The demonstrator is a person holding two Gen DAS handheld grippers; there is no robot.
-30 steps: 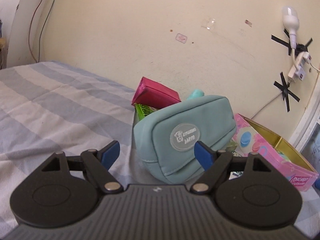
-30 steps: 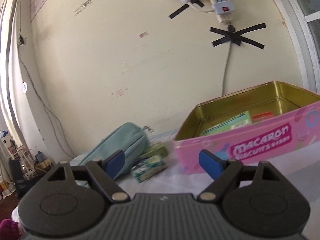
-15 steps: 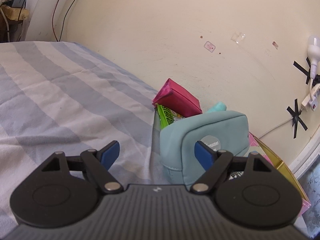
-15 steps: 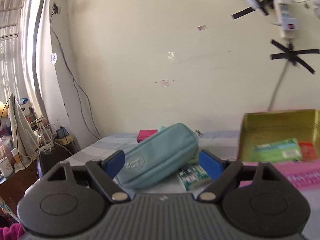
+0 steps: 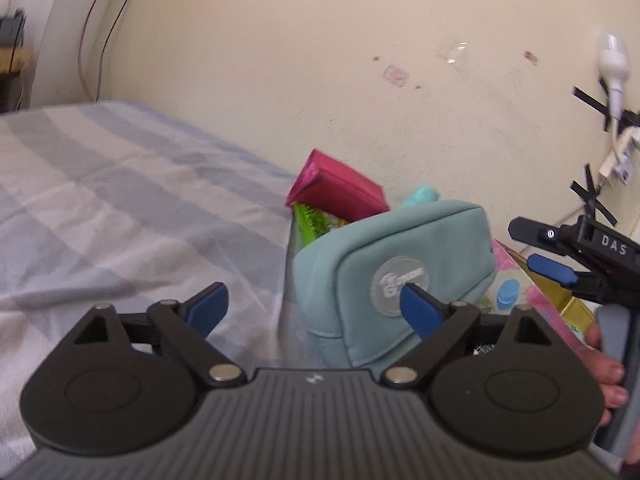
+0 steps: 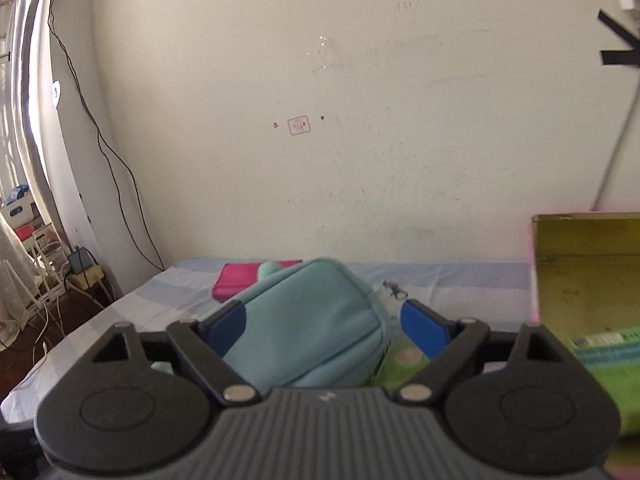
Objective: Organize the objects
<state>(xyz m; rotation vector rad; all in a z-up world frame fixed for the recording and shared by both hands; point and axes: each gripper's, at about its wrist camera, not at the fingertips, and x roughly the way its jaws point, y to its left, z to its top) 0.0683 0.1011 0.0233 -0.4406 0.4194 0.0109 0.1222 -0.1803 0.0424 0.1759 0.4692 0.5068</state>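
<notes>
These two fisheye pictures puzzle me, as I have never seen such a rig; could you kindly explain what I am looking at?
There is no robot here: a person holds a two-finger gripper in each hand, and a camera on each looks forward along its blue-padded fingers. One picture comes from the left gripper, the other from the right gripper. In the left view the right gripper also enters at the right edge, with the person's fingers on its handle.

Both face a striped bed sheet against a wall. On it lie a teal pouch, a pink packet behind it, and an open pink tin with a gold inside, holding a green box.

Nothing is held. Both sets of jaws have just been opening wider; the right one now frames the pouch without pressing it.
</notes>
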